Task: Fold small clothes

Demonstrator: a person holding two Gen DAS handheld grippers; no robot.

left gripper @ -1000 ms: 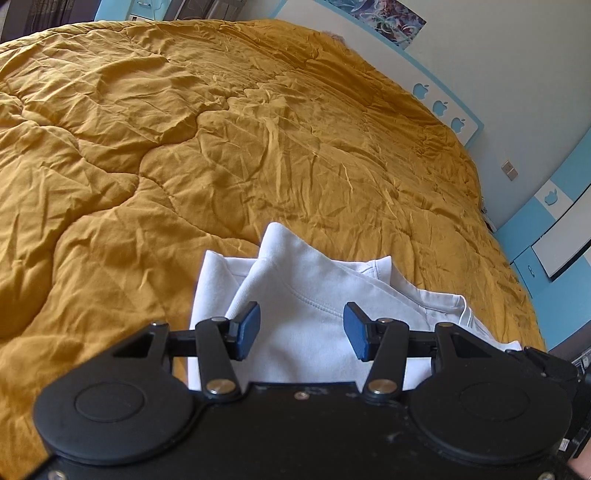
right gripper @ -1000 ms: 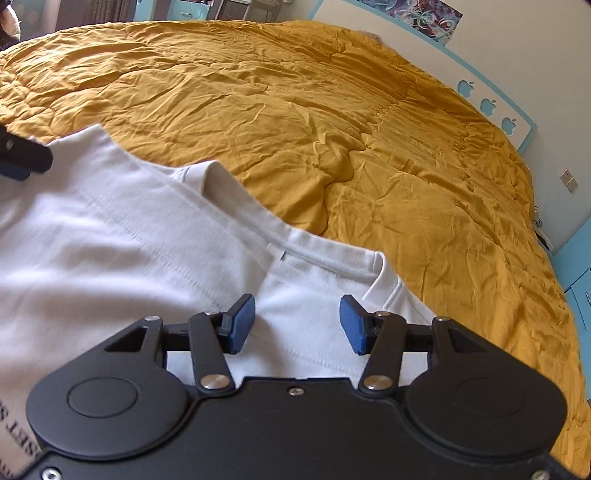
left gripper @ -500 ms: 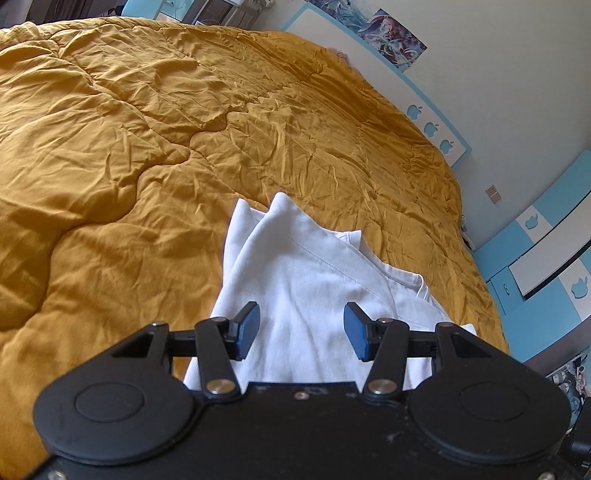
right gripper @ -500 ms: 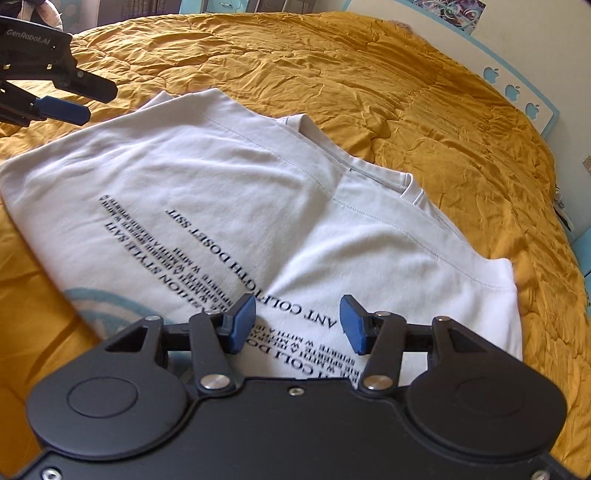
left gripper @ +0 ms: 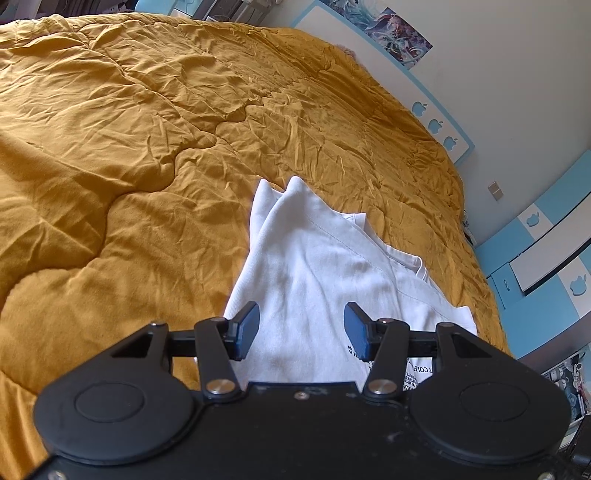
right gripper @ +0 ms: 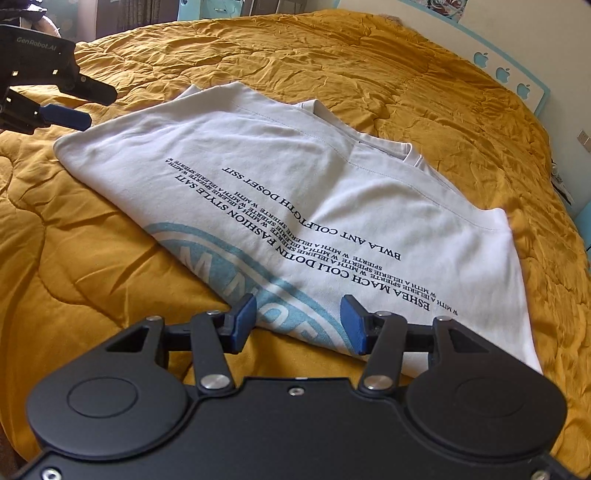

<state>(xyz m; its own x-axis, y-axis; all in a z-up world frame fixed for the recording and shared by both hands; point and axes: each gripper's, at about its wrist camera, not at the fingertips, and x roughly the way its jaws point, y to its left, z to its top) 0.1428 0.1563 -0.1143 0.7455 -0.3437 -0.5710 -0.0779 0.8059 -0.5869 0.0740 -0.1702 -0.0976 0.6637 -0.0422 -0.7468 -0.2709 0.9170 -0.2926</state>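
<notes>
A: Starting at nine o'clock in the right wrist view: left claw (right gripper: 86, 105), blue pads spread apart, nothing between them, hovering over the mustard bedspread (right gripper: 92, 258) just off the shirt's far-left corner.

B: Confirmed from the left wrist view too: left claw (left gripper: 301, 328) gaping, only air between the pads, white cloth seen below the gap but not pinched.

A: Moving toward centre: white T-shirt (right gripper: 295, 192) lying folded on the bed, back side up, black lettering reading upside down, part of a light-blue ring print at six o'clock. Neckband at one o'clock.

B: Same T-shirt (left gripper: 314, 266) in the left view running from six o'clock up to twelve, a sleeve tip poking up at the far end, collar edge toward two o'clock.

A: At six o'clock: right claw (right gripper: 298, 326), jaws parted, gripping nothing, hanging above the shirt's near edge. Contact with the cloth: cannot tell for sure, looks clear of it.

B: Far right, two o'clock: pale headboard (right gripper: 509, 77) with blue apple shapes, then a poster (left gripper: 384, 29) on the wall.
</notes>
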